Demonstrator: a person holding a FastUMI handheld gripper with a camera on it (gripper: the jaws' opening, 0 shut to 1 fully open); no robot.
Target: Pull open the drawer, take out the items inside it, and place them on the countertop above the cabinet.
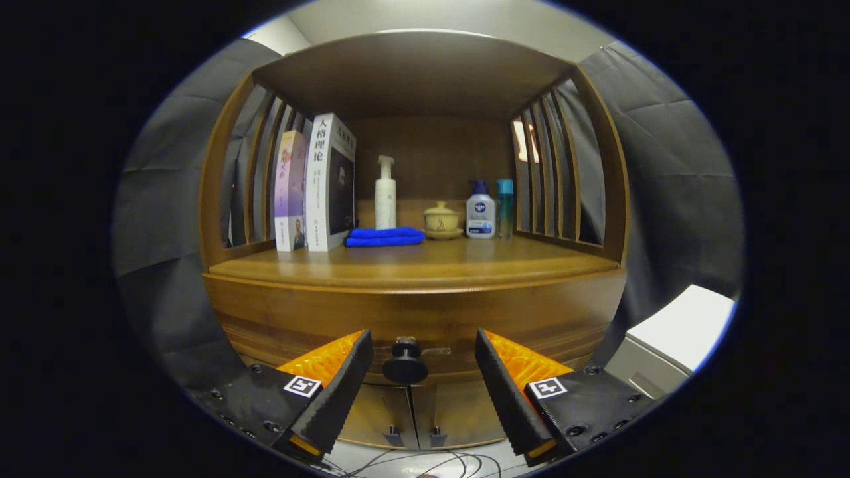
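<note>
A wooden cabinet faces me, its drawer front point(412, 322) closed under the countertop point(412, 265). A black round knob point(405, 366) sticks out of the drawer front. My gripper point(422, 344) is open, its orange and black fingers point(345, 372) standing on either side of the knob without touching it. The drawer's contents are hidden behind the closed front.
On the countertop stand two books point(315, 192), a folded blue cloth point(385, 237), a white pump bottle point(385, 196), a small lidded pot point(441, 219), a blue-capped bottle point(480, 212) and a teal bottle point(505, 206). Cabinet doors point(412, 415) sit below; a white box point(671, 338) lies right; cables trail on the floor.
</note>
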